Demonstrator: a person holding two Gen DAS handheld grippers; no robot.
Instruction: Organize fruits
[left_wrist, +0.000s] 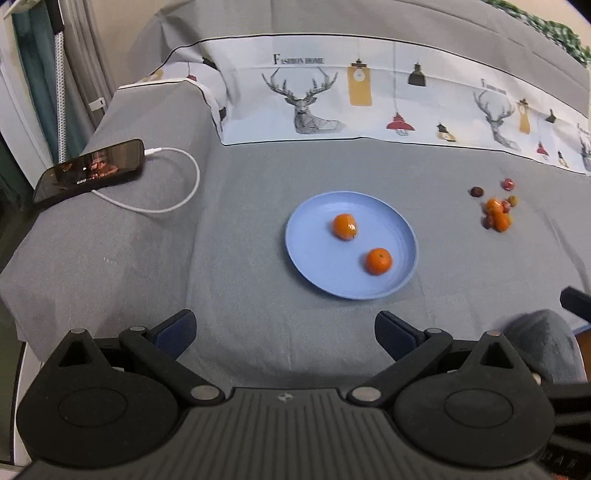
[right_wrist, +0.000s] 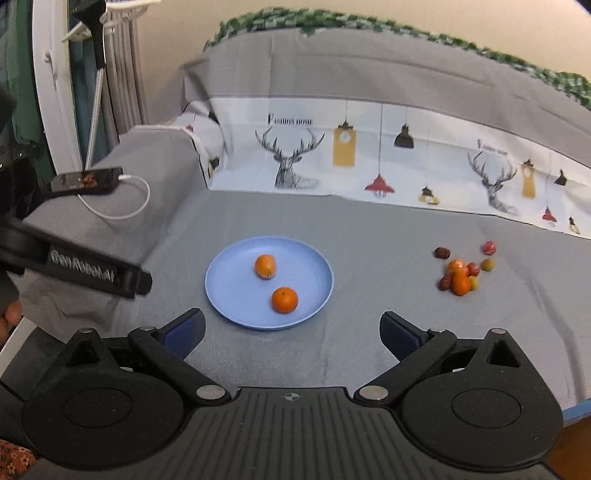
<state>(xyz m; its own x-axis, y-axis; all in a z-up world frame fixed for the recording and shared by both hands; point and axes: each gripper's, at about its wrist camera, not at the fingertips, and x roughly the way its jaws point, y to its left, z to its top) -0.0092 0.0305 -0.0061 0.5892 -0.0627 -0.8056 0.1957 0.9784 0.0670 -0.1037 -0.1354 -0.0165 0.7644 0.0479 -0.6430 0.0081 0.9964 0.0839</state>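
Note:
A blue plate (left_wrist: 317, 258) (right_wrist: 229, 295) lies on the grey cloth and holds two oranges, one farther (left_wrist: 345, 226) (right_wrist: 265, 266) and one nearer (left_wrist: 378, 261) (right_wrist: 284, 300). To its right lies a small pile of fruit (left_wrist: 496, 214) (right_wrist: 460, 277): oranges, dark red dates and small yellowish and red fruits. My left gripper (left_wrist: 284, 326) is open and empty, short of the plate. My right gripper (right_wrist: 291, 328) is open and empty, just short of the plate's near rim. The left gripper's body (right_wrist: 88, 273) shows at the left of the right wrist view.
A phone (left_wrist: 92, 168) (right_wrist: 86, 180) with a white charging cable (left_wrist: 177, 199) lies on a raised grey fold at the left. A printed deer-and-lamp cloth (left_wrist: 369, 99) rises behind the surface. A pole (right_wrist: 96, 92) and curtains stand at the far left.

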